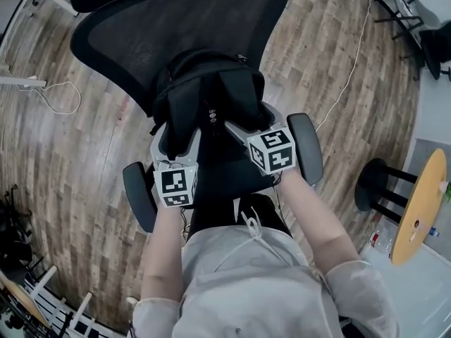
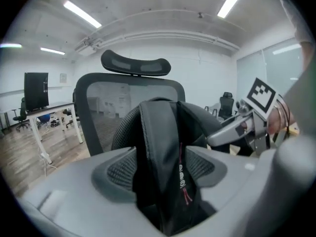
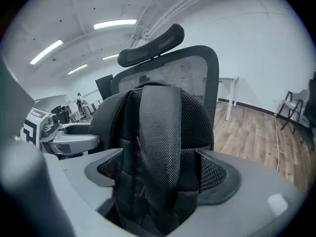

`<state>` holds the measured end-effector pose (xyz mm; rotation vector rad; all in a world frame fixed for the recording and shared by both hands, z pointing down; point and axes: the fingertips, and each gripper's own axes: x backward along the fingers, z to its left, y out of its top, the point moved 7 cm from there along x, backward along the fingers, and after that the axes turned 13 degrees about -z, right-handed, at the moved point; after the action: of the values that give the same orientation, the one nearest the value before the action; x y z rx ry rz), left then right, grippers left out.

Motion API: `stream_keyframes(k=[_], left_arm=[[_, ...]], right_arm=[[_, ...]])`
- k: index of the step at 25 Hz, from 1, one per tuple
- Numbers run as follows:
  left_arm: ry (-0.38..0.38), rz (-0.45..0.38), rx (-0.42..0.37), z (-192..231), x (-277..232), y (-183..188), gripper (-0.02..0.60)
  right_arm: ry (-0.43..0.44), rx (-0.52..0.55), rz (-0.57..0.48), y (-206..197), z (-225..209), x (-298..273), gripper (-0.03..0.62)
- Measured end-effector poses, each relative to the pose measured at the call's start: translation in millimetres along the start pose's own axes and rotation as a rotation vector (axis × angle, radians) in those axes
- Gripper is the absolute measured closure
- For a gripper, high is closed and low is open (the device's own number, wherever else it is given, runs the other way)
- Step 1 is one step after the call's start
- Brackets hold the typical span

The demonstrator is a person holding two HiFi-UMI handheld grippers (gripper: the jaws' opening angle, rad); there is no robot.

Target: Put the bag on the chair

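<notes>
A black backpack (image 1: 211,94) sits upright on the seat of a black mesh office chair (image 1: 176,34), leaning on its backrest. My left gripper (image 1: 180,136) and right gripper (image 1: 246,118) reach to the bag's front from either side. In the left gripper view the left gripper (image 2: 160,167) is open, and a black shoulder strap (image 2: 158,142) hangs between its pads (image 2: 121,169) without being squeezed. In the right gripper view the right gripper (image 3: 163,174) is open too, with a mesh shoulder strap (image 3: 160,132) loose between its pads (image 3: 217,174).
The chair's armrests (image 1: 138,196) (image 1: 306,146) flank my grippers. A round wooden table (image 1: 423,203) and a black stool (image 1: 373,185) stand at the right. Cables (image 1: 56,94) lie on the wood floor at the left. A desk (image 2: 39,112) stands beyond the chair.
</notes>
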<state>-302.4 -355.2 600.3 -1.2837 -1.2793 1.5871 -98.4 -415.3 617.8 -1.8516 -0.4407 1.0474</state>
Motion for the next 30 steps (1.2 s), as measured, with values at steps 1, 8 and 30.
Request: stream_keyframes(k=[1,8,30], left_arm=[[0.012,-0.015,-0.002,-2,5,4,0.275],[0.102,-0.071,0.091,-16,41,26,0.466],[0.112,-0.146,0.073,-77,132,119,0.575]], right_arm=[[-0.012,0.007,-0.013,2,0,6,0.145],[-0.042,0.003,-0.091,17,14,51,0.357],[0.039,0.057,-0.358,81,82,181,0.595]])
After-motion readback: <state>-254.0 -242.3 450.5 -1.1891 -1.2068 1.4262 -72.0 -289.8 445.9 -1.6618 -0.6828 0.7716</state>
